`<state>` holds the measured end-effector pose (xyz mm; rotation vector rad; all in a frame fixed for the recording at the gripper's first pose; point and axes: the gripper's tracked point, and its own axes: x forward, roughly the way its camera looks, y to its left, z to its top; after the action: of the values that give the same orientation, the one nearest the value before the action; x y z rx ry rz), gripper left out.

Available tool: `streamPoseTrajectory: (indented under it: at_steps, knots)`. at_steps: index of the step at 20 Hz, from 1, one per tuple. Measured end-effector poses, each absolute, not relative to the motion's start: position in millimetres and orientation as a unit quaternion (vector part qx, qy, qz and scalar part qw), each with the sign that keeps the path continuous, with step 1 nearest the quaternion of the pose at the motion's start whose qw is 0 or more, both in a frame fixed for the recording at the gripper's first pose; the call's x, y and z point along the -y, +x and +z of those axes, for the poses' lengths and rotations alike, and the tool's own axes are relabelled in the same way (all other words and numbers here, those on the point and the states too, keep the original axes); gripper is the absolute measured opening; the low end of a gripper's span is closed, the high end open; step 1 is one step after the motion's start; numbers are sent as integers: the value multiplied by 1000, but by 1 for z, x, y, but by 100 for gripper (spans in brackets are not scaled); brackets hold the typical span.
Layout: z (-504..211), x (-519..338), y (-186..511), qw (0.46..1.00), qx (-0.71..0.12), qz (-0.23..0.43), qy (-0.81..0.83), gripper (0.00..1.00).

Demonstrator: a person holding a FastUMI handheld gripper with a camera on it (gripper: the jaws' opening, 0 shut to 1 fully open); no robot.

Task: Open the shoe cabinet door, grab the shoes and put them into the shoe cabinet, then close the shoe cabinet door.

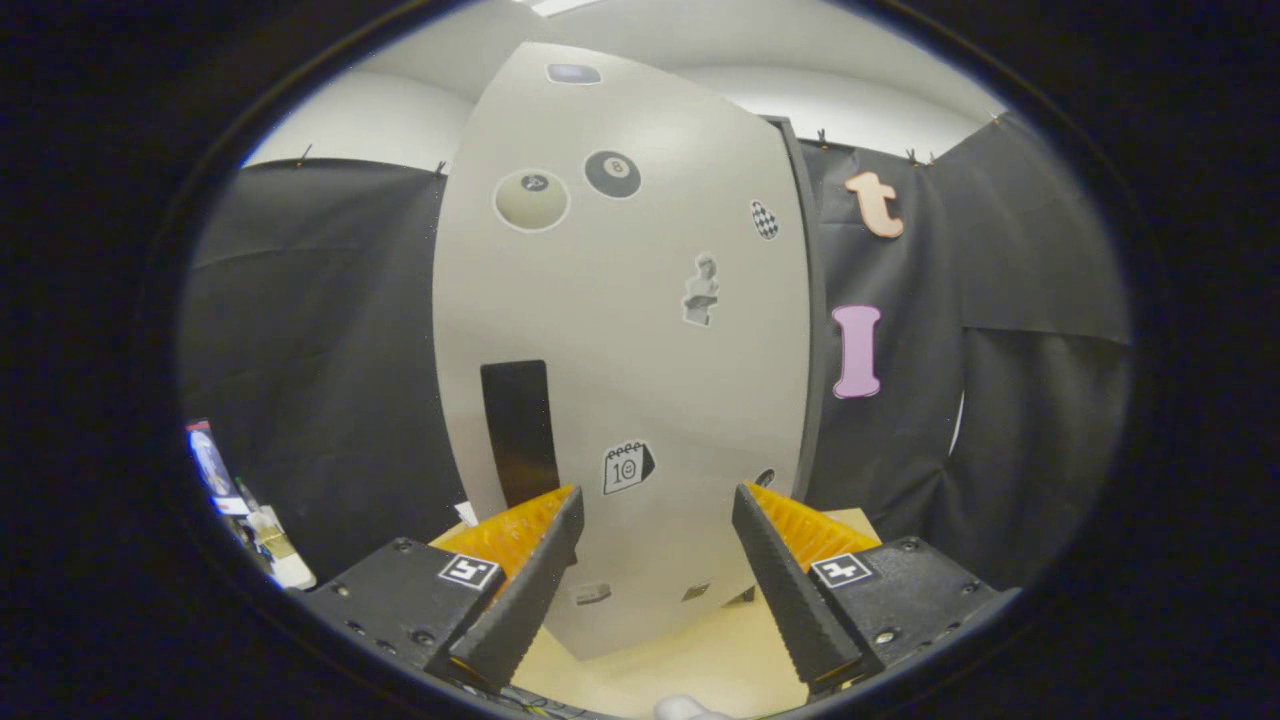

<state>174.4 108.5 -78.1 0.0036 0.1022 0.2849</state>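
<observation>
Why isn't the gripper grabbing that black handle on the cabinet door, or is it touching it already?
Apart. In the gripper view the gripper is open with nothing between its fingers, and the black handle on the cabinet door sits beyond the fingertips, with bare door showing between them.

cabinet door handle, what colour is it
Black, a vertical strip on the pale grey cabinet door; the handle shows best in the gripper view.

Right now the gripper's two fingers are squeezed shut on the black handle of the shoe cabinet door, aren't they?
Not quite. In the gripper view the gripper is open, its fingers spread wide and holding nothing. The black handle sits on the shoe cabinet door just beyond one finger, untouched.
</observation>
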Motion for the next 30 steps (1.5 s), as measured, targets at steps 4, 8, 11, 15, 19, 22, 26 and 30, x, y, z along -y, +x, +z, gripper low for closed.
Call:
streamPoseTrajectory:
  at_steps: [4,8,11,15,19,22,26,30]
  knots:
    - [-70,-110,168,991,-47,126,11,98]
    - [-55,-104,163,993,-44,106,8,98]
    - [-38,-95,159,995,-36,91,12,98]
    - [-8,-81,148,997,-16,69,14,98]
    - [0,-74,138,998,-10,64,15,98]
    - [3,-73,135,998,-11,61,11,98]
    - [0,-73,133,998,-14,58,4,98]
    - [-2,-69,133,998,-16,54,7,98]
